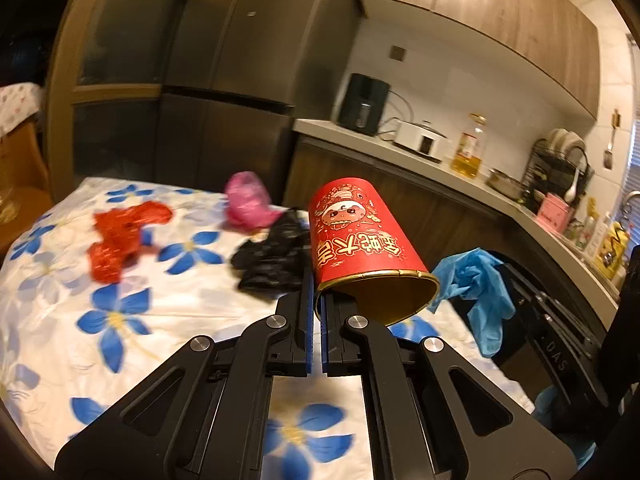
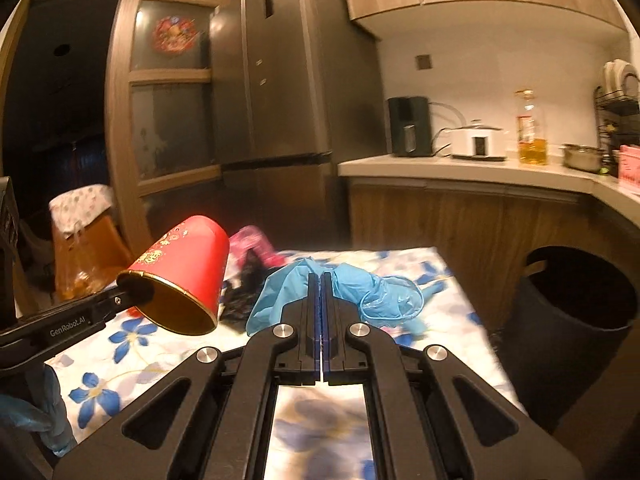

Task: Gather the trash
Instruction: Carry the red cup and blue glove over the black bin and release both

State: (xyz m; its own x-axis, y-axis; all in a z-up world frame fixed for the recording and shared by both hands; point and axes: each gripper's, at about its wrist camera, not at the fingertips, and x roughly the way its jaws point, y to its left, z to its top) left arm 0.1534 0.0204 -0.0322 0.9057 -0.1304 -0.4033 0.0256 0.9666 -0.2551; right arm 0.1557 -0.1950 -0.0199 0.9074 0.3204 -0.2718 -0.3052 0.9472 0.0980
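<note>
My left gripper [image 1: 319, 292] is shut on the rim of a red paper cup [image 1: 360, 240], held tilted above the table with its gold-lined mouth down; the cup also shows in the right wrist view [image 2: 188, 276]. My right gripper [image 2: 321, 280] is shut on a blue glove [image 2: 360, 288], held above the table; the glove hangs at the right in the left wrist view [image 1: 476, 288]. On the floral tablecloth [image 1: 120, 320] lie a black plastic bag [image 1: 276, 260], a red wrapper [image 1: 120, 236] and a pink bag [image 1: 248, 200].
A black trash bin [image 2: 572, 328] stands on the floor right of the table. A kitchen counter [image 2: 460, 168] with appliances and an oil bottle [image 2: 532, 132] runs behind. A fridge [image 2: 280, 120] stands at the back.
</note>
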